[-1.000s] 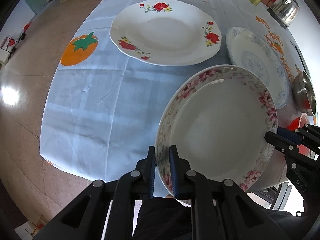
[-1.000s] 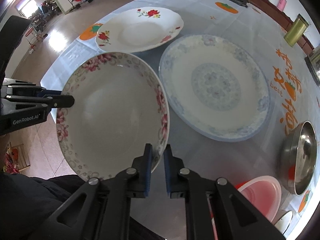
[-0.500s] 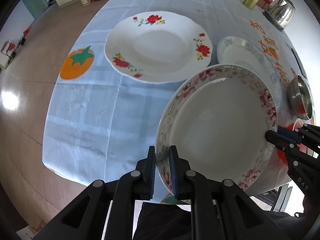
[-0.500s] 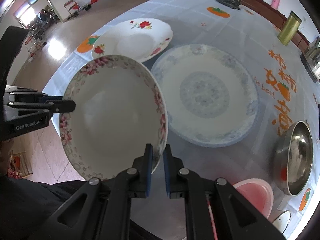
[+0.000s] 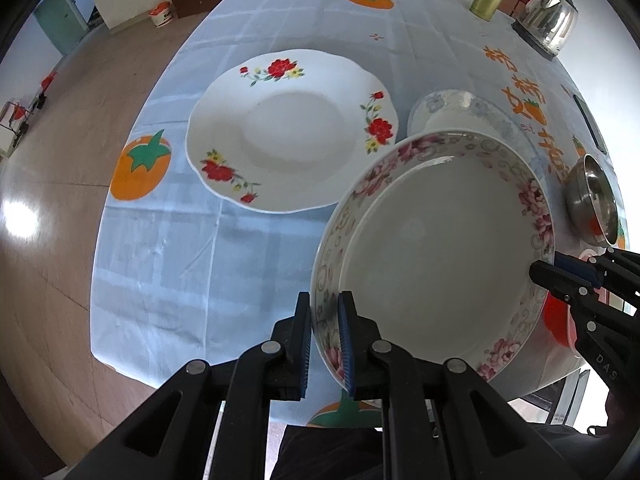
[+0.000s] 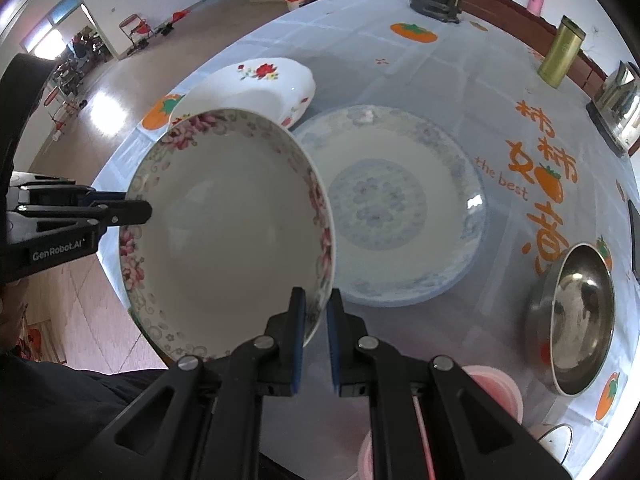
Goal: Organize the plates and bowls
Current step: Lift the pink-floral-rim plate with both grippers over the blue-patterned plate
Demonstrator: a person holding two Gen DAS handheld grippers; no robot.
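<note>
Left wrist view: the left gripper (image 5: 325,330) has its jaws clamped on the rim of the empty pink-flowered bowl (image 5: 436,256), held above the table (image 5: 168,264). Beyond the jaws lies an empty red-flowered plate (image 5: 292,130).

Right wrist view: the right gripper (image 6: 316,330) pinches the bowl's opposite rim; an empty blue plate (image 6: 400,208) lies just right of the jaws, with a steel bowl (image 6: 576,320) farther right.

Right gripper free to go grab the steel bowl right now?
Probably not: the right gripper is shut on the pink-flowered plate's rim, shared with the left gripper. The steel bowl itself sits uncovered to its right.
</note>
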